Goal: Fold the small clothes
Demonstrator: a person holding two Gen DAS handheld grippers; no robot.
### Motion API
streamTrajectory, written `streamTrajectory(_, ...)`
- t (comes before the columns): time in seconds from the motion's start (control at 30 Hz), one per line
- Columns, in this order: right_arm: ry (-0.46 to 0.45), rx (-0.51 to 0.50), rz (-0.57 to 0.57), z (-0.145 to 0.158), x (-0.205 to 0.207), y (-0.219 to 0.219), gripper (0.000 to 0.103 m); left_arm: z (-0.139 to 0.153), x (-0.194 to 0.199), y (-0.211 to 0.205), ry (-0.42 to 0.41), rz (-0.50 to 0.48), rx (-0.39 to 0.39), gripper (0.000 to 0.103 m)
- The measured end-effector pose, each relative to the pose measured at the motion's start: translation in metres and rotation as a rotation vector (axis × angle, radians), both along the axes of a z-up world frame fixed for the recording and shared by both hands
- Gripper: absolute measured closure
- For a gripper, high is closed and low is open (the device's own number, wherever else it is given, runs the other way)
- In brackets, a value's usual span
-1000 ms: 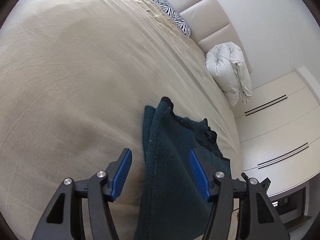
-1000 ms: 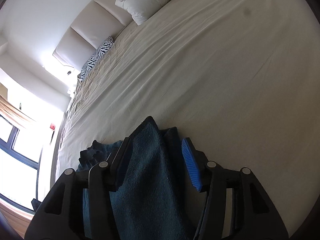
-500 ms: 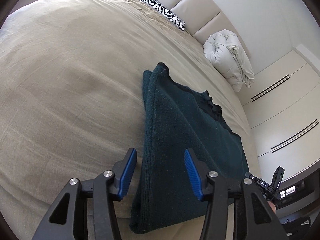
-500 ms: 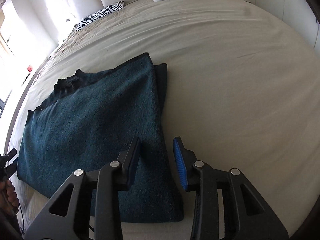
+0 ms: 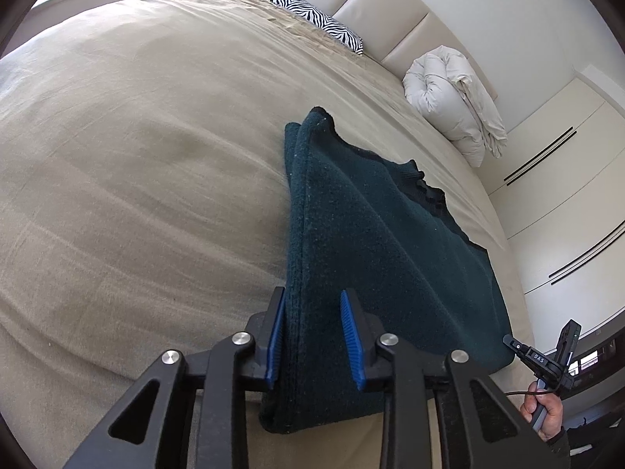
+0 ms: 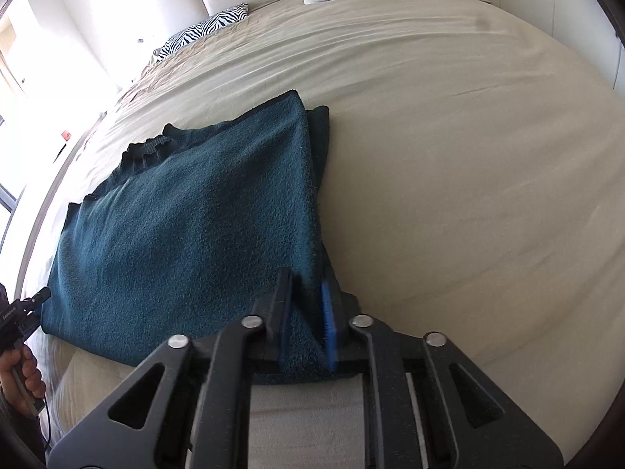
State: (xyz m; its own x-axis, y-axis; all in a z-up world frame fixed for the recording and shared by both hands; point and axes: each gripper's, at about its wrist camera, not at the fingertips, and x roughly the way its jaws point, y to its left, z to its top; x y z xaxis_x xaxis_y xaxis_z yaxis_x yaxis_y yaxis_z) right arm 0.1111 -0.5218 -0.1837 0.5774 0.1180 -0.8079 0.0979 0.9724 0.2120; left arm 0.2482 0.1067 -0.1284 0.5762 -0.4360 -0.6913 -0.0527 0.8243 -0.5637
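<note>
A dark teal knit sweater (image 5: 375, 258) lies flat on the beige bed near its foot edge; it also shows in the right wrist view (image 6: 187, 226). My left gripper (image 5: 312, 332) straddles the sweater's near left hem corner, its jaws partly closed with the cloth between the blue pads. My right gripper (image 6: 306, 312) has its jaws closed tight on the sweater's near right hem corner. Each gripper shows small at the edge of the other view, held in a hand.
The beige bed sheet (image 5: 136, 156) spreads wide to the left and far side. A zebra pillow (image 5: 320, 19) and a rolled white duvet (image 5: 453, 93) lie by the headboard. White wardrobe doors (image 5: 566, 195) stand beyond the bed's right side.
Both grippers dropped to the sweater's near hem and narrowed their jaws around its corners. The right gripper closed onto the cloth. The sweater now lies flatter.
</note>
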Motion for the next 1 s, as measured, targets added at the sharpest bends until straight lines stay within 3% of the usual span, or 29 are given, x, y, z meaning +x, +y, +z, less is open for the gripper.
streamTrajectory(0.2, -0.026, 0.003, -0.021, 0.004, -0.006, -0.004, 0.098, 0.000, -0.002, 0.002, 0.008, -0.002, 0.025, 0.089)
streamTrajectory(0.63, -0.035, 0.162, -0.117, -0.012, -0.029, -0.033, 0.099, -0.007, -0.014, 0.007, 0.021, -0.007, 0.024, 0.091)
streamTrajectory(1.0, -0.037, 0.148, -0.122, -0.016, -0.031, -0.027, 0.099, -0.013, -0.018, 0.016, 0.021, -0.002, -0.025, 0.091)
